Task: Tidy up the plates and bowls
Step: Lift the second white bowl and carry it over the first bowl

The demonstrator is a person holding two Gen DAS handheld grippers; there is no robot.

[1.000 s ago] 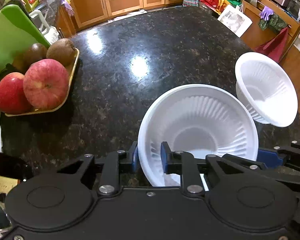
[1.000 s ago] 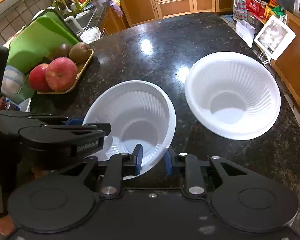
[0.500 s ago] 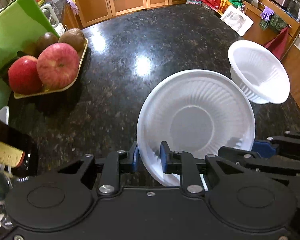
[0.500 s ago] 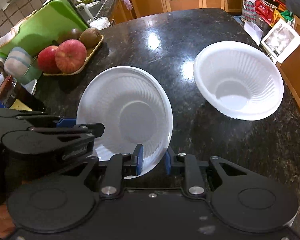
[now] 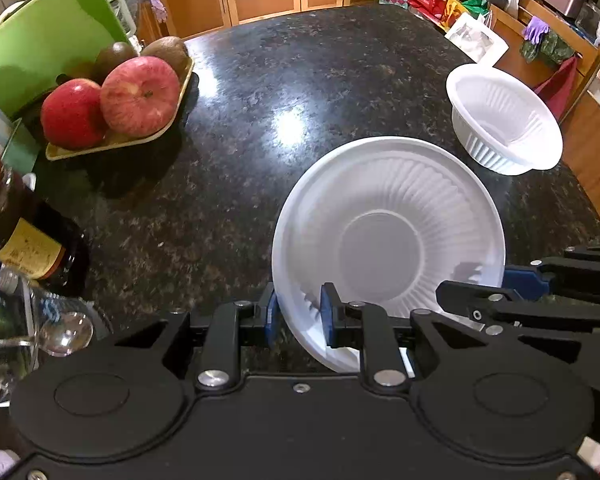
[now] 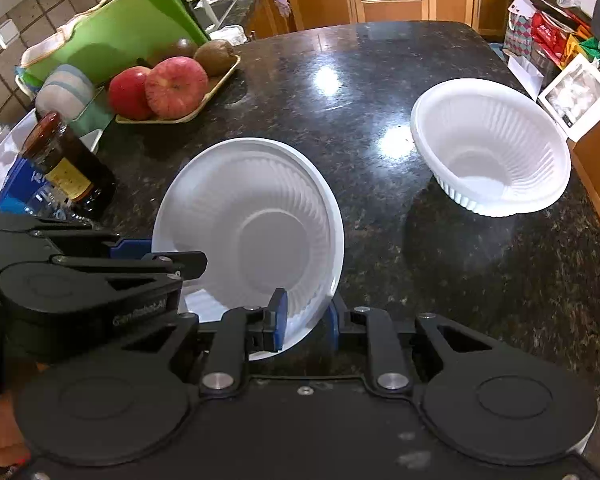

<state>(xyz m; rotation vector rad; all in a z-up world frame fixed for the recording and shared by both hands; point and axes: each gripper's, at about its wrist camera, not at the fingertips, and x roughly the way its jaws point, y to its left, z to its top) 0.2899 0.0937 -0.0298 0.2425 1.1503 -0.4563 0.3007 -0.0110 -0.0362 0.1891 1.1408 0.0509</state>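
A shallow white ribbed foam plate (image 5: 384, 236) is held tilted above the dark speckled granite counter (image 5: 300, 80), its hollow facing the cameras and its far rim raised – being round, it has no long axis to name. The left gripper (image 5: 299, 316) pinches its near-left rim with narrow jaws, and the right gripper (image 6: 305, 318) clamps the near-right rim likewise. The deep white ribbed foam bowl (image 6: 490, 148) stands upright, mouth up, on the counter to the plate's right, well apart – near the counter's right edge.
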